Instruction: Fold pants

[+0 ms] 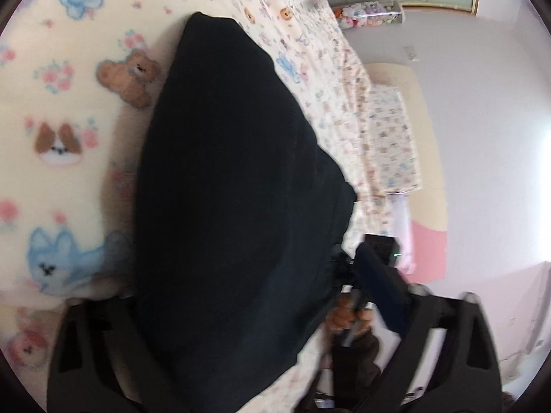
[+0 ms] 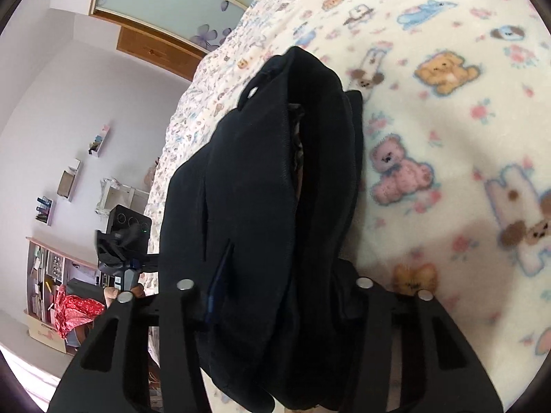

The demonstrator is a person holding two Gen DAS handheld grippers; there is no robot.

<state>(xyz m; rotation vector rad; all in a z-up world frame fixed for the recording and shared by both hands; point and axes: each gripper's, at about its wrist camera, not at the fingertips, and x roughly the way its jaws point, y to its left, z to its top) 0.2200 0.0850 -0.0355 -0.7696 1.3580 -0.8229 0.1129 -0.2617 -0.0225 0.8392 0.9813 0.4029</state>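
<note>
Right wrist view: the black pants [image 2: 275,206] lie bunched on the animal-print blanket [image 2: 447,137], and the right gripper [image 2: 272,292] has its jaws closed against the thick stacked layers. In the left wrist view the left gripper [image 1: 261,309] straddles the same cloth; whether its pads press it cannot be told. Risk: a grip that catches only the outer layers would let the inner ones slide out and undo the fold; dragging could also rumple the blanket. No brand, label or writing is legible.
</note>
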